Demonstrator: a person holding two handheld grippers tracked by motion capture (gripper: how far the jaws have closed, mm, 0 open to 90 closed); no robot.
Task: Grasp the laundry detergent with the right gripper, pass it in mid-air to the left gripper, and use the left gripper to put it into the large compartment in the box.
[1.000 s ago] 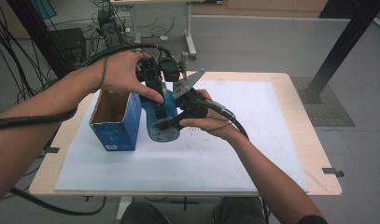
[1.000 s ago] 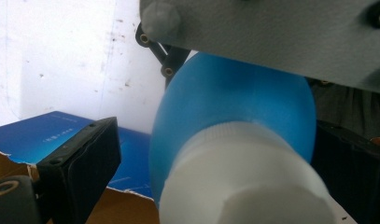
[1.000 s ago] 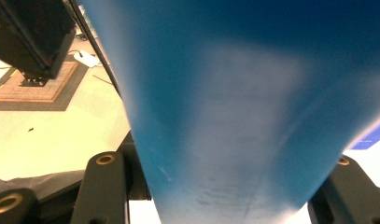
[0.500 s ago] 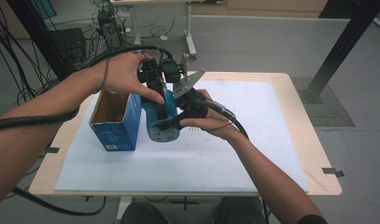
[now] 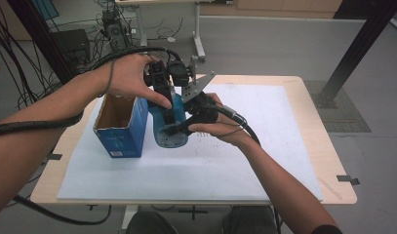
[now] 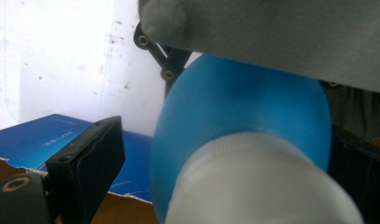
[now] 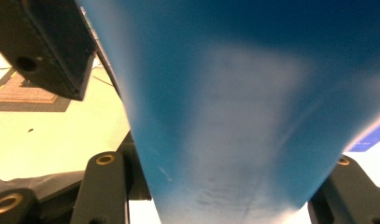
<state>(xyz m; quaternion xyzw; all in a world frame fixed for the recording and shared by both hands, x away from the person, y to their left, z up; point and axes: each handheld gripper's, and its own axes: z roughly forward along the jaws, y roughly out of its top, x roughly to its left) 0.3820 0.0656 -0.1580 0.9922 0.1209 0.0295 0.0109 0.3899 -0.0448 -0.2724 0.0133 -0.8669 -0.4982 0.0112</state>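
Left: open blue carton point(image 5: 119, 130), thin card, torn rim, stands on white sheet point(image 5: 245, 161) over desk point(image 5: 327, 146). Centre: blue plastic bottle point(image 5: 168, 127), white ribbed cap point(image 6: 253, 182), just beside carton, held above sheet. Smooth, stiff, probably light, slippery; grip waist. Left claw point(image 5: 163, 93) jaws stand apart about cap. Right claw point(image 5: 184, 126) jaws flank body; contact unclear.

Lab or robotics test room, not home. Bare grey floor point(image 5: 264, 44). Bundles of black cables point(image 5: 20, 63) hanging at left. Dark equipment box point(image 5: 71, 44) and wired gear point(image 5: 113, 24) on floor past surface's far left corner. Black metal frame post point(image 5: 362, 44) at right. Light wood surface point(image 5: 327, 146) covered with white sheet point(image 5: 264, 161); black tape marks point(image 5: 349, 179) along its edges.
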